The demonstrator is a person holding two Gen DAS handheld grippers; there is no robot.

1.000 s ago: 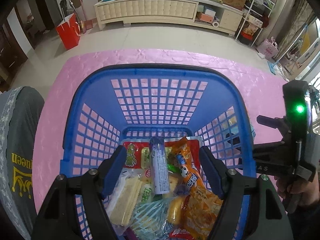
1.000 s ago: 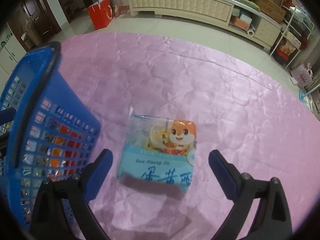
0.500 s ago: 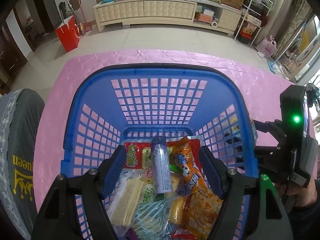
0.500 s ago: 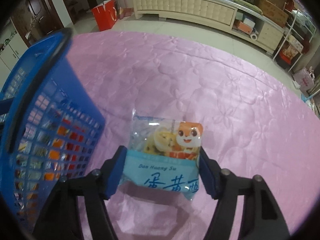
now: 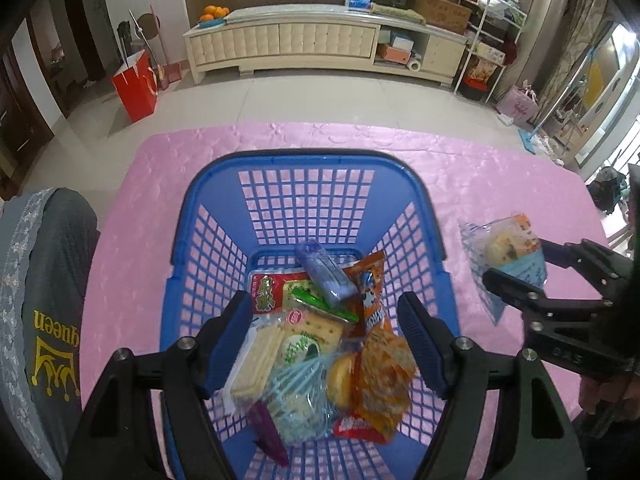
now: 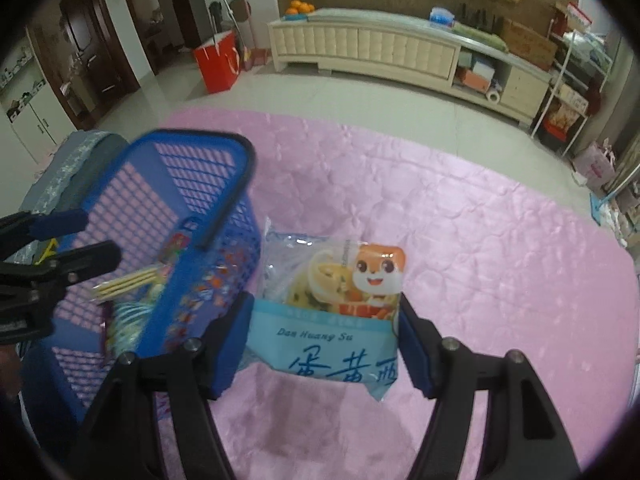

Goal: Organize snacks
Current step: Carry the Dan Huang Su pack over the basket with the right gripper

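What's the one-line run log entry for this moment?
stage: carry to basket | right gripper: shut on light blue egg-yolk pastry packet, lifted beside blue plastic mesh basket | left gripper: open over basket snacks

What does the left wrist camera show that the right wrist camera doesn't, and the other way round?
Only the left wrist view looks straight down into the blue basket, showing the piled snacks: a purple-blue tube, crackers and an orange packet between the open left gripper. Only the right wrist view shows the printed front of the egg-yolk pastry packet, cartoon squirrel and blue label, clamped in the right gripper. Both show the basket, that packet, the pink tablecloth and the cream cabinet.
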